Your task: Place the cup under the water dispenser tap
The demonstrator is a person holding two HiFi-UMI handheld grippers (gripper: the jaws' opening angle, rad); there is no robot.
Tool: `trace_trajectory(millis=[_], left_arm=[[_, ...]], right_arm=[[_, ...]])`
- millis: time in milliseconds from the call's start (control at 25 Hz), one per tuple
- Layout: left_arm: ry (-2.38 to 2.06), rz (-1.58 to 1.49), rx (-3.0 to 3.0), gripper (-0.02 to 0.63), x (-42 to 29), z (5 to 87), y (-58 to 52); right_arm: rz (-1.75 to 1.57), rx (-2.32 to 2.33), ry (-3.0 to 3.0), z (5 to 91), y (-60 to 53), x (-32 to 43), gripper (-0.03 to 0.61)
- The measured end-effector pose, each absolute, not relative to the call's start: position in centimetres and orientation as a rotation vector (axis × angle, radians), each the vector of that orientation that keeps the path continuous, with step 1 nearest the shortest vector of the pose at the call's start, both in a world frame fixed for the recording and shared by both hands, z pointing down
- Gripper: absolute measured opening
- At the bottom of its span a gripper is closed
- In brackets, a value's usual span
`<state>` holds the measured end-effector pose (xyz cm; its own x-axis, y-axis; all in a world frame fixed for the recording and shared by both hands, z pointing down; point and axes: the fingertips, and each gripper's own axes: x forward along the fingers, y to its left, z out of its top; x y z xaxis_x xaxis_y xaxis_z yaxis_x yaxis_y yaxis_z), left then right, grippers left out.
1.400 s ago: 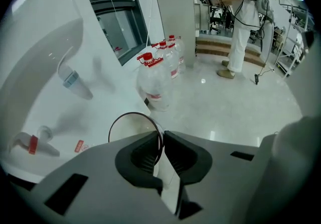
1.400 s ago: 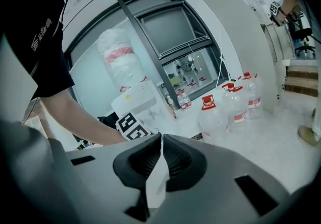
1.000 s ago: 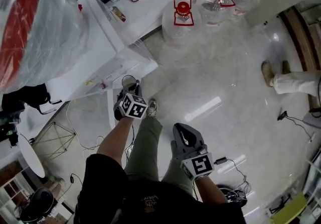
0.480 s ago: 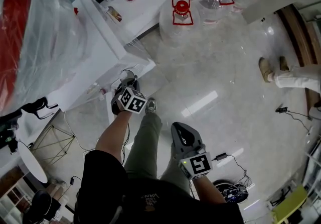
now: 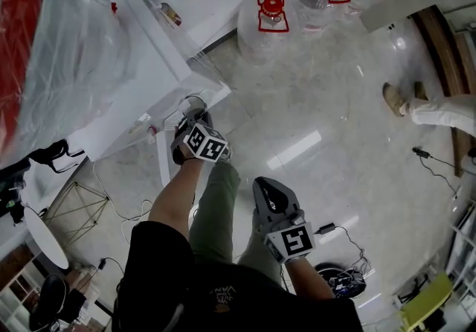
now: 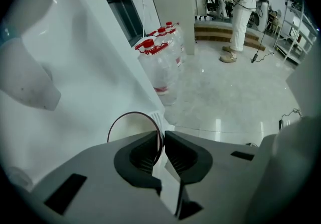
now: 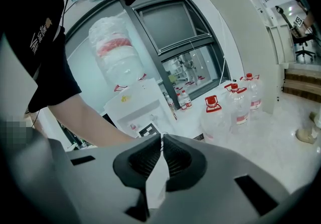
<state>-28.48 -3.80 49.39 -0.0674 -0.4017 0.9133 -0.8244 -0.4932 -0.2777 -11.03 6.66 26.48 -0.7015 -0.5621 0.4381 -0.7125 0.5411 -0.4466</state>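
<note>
Left claw point(image 6: 161, 137) clamped on rim of clear cup point(image 6: 129, 126) — beside white water dispenser point(image 6: 85, 77), right claw point(image 7: 161, 141) closed together — empty

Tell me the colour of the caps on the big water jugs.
Red. The caps show best in the head view.

Light is bright and even, coming from overhead. The glossy floor point(image 5: 301, 152) throws back white streaks of glare in the head view, and again in the left gripper view. There the dispenser point(image 6: 90, 67) is washed near white, with soft grey shadow. Both gripper views bulge strongly and darken at the corners, and the jaws close to the lens look soft. The window point(image 7: 170, 32) shows flat grey.
</note>
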Motion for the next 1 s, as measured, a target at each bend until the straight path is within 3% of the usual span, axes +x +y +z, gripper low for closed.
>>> trace_trajectory(millis=[320, 480, 1000], left_arm=[[-1.364, 1.561, 1.842, 0.056, -28.7, 49.3, -3.5], [-1.402, 1.513, 1.884, 0.089, -28.4, 48.0, -3.3], [-1.563, 1.252, 2.014, 0.112, -26.6, 38.2, -1.0]], right_arm=[[0.875, 1.043, -2.544, 25.7, 7.1, -11.0, 0.044], [0.858, 1.043, -2.563, 24.9, 6.9, -10.9, 0.044], [0.749, 0.989, -2.657, 19.2, 8.1, -10.8, 0.044]])
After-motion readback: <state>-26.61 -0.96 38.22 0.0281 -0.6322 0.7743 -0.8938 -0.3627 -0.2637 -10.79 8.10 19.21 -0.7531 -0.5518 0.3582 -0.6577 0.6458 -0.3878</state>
